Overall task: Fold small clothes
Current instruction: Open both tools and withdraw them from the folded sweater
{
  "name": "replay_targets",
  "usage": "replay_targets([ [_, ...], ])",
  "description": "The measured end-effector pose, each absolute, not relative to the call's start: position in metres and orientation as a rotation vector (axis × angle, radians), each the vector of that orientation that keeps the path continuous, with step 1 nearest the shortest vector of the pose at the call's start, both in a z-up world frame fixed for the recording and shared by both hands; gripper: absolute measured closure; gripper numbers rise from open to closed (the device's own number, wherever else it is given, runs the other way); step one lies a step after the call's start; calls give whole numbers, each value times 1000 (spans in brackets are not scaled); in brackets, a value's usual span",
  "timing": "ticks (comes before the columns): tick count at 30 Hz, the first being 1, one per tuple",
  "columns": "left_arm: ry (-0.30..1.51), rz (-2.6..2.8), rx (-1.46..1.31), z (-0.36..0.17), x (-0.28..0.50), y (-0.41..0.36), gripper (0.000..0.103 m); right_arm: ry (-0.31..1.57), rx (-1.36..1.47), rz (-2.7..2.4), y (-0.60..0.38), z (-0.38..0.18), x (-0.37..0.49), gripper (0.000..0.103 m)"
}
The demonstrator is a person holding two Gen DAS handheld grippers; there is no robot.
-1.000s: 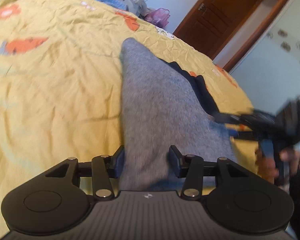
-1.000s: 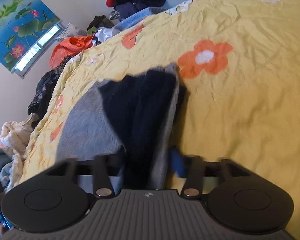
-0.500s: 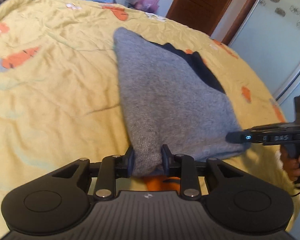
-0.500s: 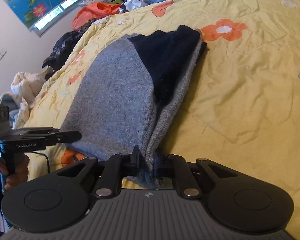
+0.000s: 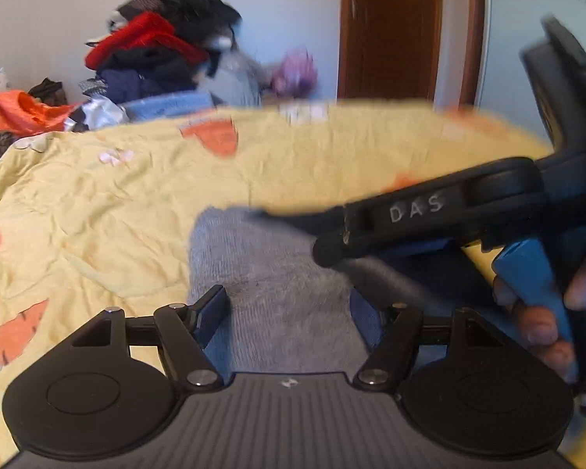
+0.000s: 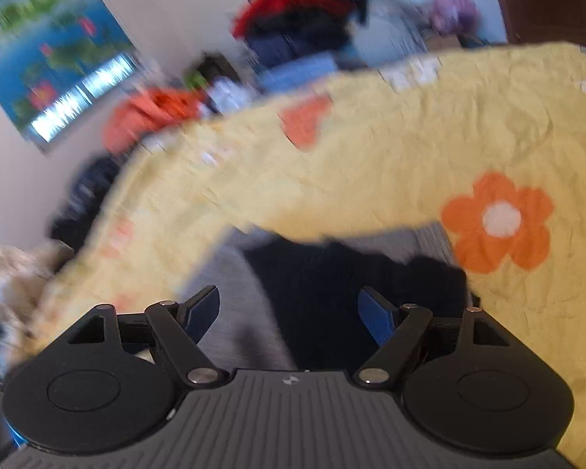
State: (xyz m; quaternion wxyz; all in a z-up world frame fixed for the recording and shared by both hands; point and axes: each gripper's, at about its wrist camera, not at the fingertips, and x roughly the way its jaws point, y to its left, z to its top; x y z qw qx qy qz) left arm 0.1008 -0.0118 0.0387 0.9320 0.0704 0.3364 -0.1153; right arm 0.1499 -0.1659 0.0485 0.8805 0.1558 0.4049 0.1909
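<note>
A small grey and dark navy garment (image 5: 281, 273) lies folded on the yellow flowered bedspread (image 5: 97, 203). My left gripper (image 5: 289, 308) is open, its jaws wide apart just above the grey cloth, holding nothing. My right gripper (image 6: 289, 308) is open over the navy part of the garment (image 6: 343, 293), also empty. The right gripper's body (image 5: 429, 219) crosses the right side of the left wrist view, close above the garment, held by a hand (image 5: 543, 312). Both views are blurred by motion.
A pile of red, black and blue clothes (image 5: 156, 51) sits beyond the far edge of the bed. A wooden door (image 5: 390, 31) stands behind. An orange item (image 6: 152, 113) and a lotus picture (image 6: 50, 51) are at the far left.
Both grippers were shut on the garment's near edge half a second ago; both have opened and let it go. The garment now lies folded shorter on the bed, and the views have tilted up.
</note>
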Motion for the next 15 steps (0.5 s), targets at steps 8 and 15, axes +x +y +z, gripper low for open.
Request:
replay_targets([
  [8,617,-240,155,22,91,-5,32,806,432,476,-193,29,147,27],
  [15,613,-225,158,23,88,-8,32,778,605,476,-194,63,123,19],
])
